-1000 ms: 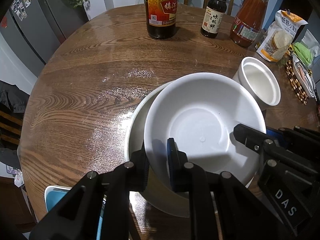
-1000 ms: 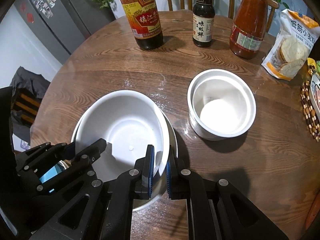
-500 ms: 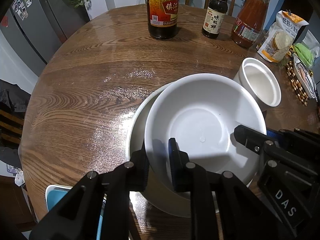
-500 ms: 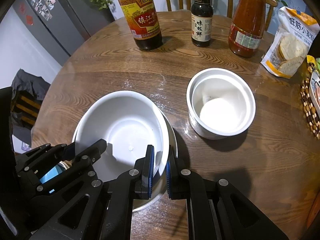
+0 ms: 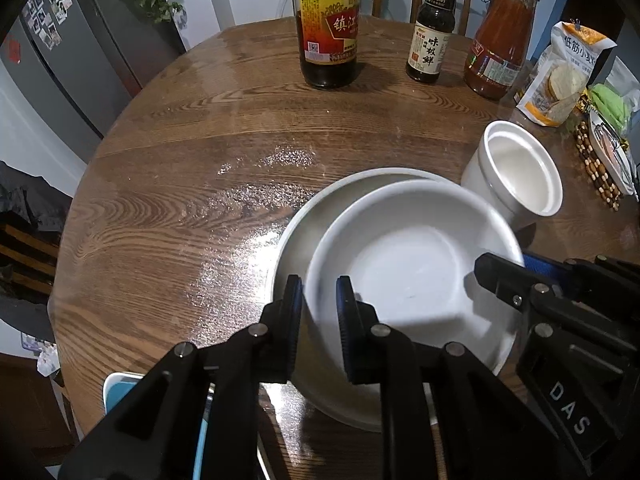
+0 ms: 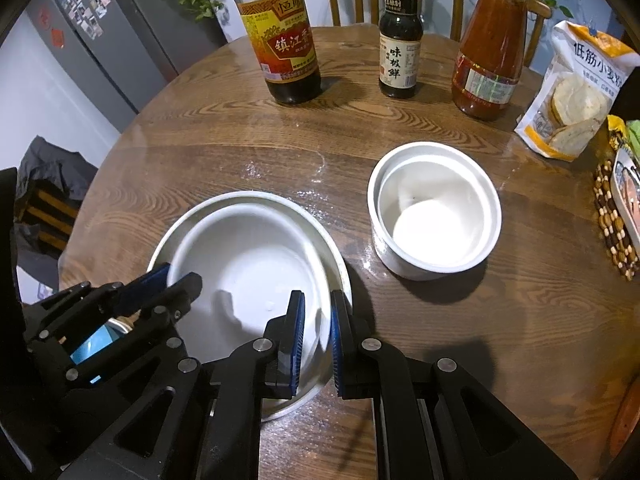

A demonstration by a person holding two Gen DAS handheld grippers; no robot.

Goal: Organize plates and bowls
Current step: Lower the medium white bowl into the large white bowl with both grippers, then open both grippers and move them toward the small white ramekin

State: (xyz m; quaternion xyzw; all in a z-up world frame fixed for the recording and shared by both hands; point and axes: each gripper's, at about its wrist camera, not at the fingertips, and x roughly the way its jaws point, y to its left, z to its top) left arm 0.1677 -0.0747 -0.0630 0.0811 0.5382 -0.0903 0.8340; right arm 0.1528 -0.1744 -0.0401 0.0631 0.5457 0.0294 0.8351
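A white bowl point(image 5: 408, 272) point(image 6: 248, 264) rests tilted inside a larger, greyish bowl point(image 5: 292, 248) point(image 6: 240, 196) on the round wooden table point(image 5: 180, 200). My left gripper point(image 5: 319, 300) is shut on the white bowl's near-left rim, one finger inside and one outside. My right gripper point(image 6: 318, 316) is shut on the rim at the bowl's right side. Each gripper also shows in the other's view: the right gripper point(image 5: 500, 276) and the left gripper point(image 6: 172, 280). A smaller, deep white bowl point(image 5: 520, 172) point(image 6: 436, 208) stands apart to the right.
Along the table's far side stand a vinegar bottle point(image 6: 280, 40), a small dark sauce bottle point(image 6: 400, 40), a red sauce jar point(image 6: 488, 48) and a flour bag point(image 6: 572, 92). A beaded mat point(image 6: 612, 224) lies at the right edge. A light blue object point(image 5: 120, 392) sits under my left gripper.
The white bowl has sunk a little and sits more centred in the larger bowl, whose far rim now shows around it. Both grippers stay at the rim.
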